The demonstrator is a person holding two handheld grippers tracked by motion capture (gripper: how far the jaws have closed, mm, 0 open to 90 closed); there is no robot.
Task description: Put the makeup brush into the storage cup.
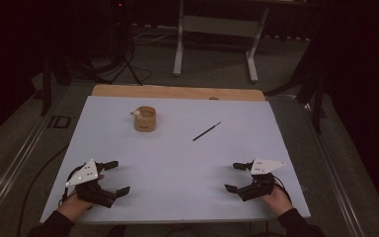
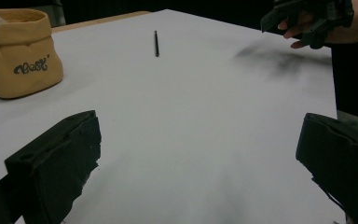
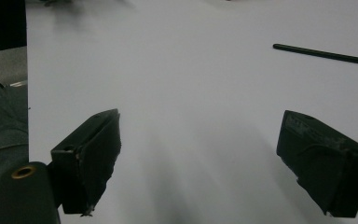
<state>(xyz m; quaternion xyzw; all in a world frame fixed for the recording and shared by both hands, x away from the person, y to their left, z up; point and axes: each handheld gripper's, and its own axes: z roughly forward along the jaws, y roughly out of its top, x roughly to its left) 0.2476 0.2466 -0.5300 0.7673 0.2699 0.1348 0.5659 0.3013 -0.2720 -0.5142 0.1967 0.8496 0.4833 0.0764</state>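
Left tongs [image 1: 117, 177] gaping, right tongs [image 1: 234, 177] gaping, both empty

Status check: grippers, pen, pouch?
Left gripper and right gripper open, empty. Black pen flat mid-table, untouched. Tan pouch upright, far left. Nothing blocking.

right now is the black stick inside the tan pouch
No, the black stick lies flat on the white table, apart from the tan pouch.

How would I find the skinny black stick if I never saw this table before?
Look at the big white table from above. Near its far side stands a round tan pouch; go right from it, toward the middle, and there lies the thin black stick, flat and slanted, touching nothing. It is the only long, dark, pencil-thin thing there, far slimmer than the chunky pouch.
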